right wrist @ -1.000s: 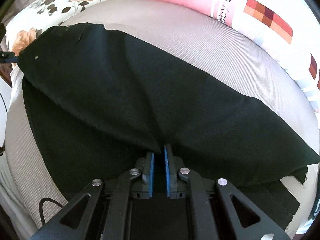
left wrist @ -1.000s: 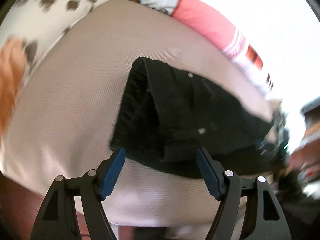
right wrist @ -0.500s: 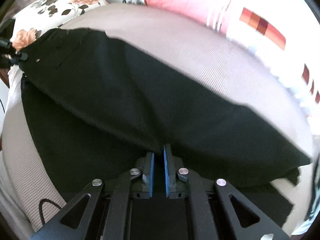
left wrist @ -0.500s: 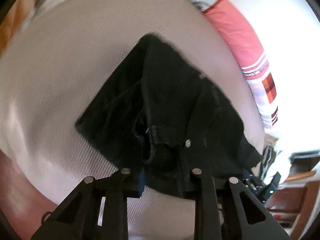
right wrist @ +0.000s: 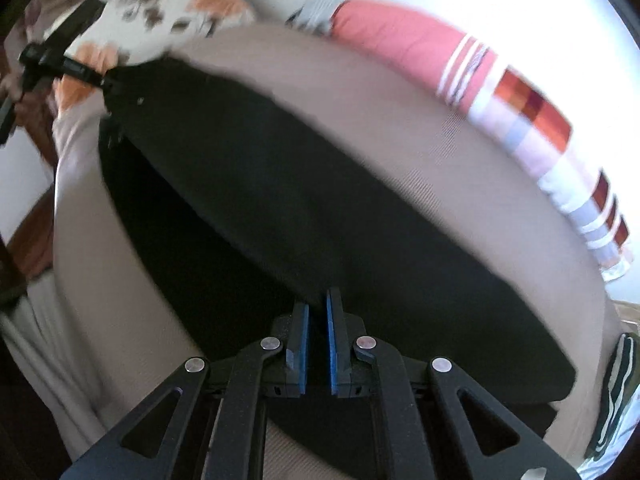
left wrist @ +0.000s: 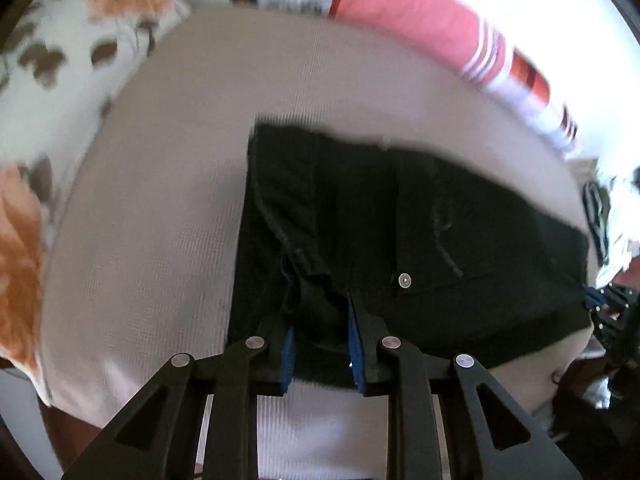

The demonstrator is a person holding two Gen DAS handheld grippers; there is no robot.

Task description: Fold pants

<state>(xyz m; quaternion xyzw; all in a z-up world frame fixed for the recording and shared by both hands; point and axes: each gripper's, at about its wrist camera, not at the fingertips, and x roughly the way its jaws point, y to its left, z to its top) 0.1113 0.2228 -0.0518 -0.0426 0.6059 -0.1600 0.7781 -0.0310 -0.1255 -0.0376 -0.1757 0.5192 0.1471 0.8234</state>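
Black pants [left wrist: 400, 240] lie on a beige bed [left wrist: 160, 220], waistband end toward the left wrist camera, with a silver button [left wrist: 405, 280] showing. My left gripper [left wrist: 320, 320] is shut on a bunched fold of the waistband. In the right wrist view the pants [right wrist: 320, 208] stretch from lower right to upper left, one leg lifted above the other. My right gripper [right wrist: 317, 308] is shut on the near edge of the lifted leg. The left gripper [right wrist: 64, 64] shows at the far upper left, holding the waistband end.
A floral pillow [left wrist: 60, 60] lies at the upper left and a pink striped pillow [left wrist: 420, 28] along the far edge of the bed. More cloth [right wrist: 616, 392] lies at the right edge. Dark wood floor [left wrist: 580, 380] shows beyond the bed's near side.
The left gripper came down from open above the waistband and closed on it. The right gripper rose, lifting the pant leg, still closed on the cloth.
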